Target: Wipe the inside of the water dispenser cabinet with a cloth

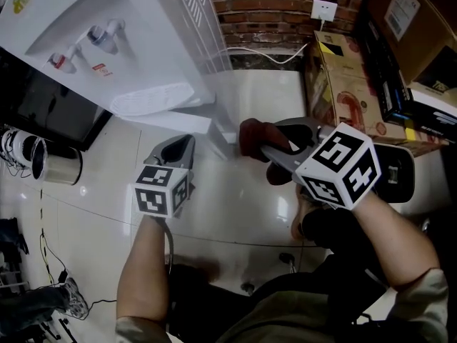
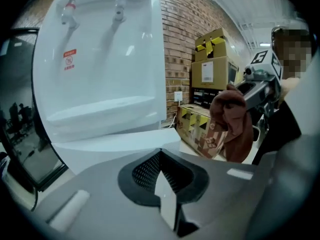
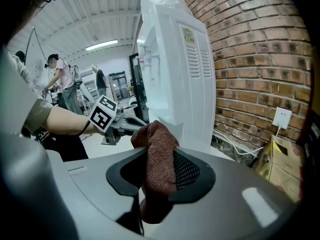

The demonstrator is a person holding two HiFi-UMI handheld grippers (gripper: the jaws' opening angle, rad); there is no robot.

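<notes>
White water dispenser [image 1: 143, 41] — red tap [image 1: 61, 61], bluish tap [image 1: 106, 38]. Beside it, rust-brown knit cloth [image 3: 155, 134] in the grey right claw [image 3: 160, 156], pads black mesh. Behind it, red-brown brick wall [image 1: 278, 6]. Right of it, tan cardboard boxes [image 1: 343, 84] — red print, yellow-black tape. Black-and-white square markers on the grey left claw [image 1: 178, 145] too.

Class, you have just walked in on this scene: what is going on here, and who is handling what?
A person faces a tall white plastic water dispenser by a red brick wall, a two-jaw gripper in each hand. The right gripper is clamped on a reddish-brown woven cloth, held in the air beside the dispenser and clear of it. The left gripper is shut and empty, pointing at the dispenser's lower front. Wiping is not yet under way.
</notes>
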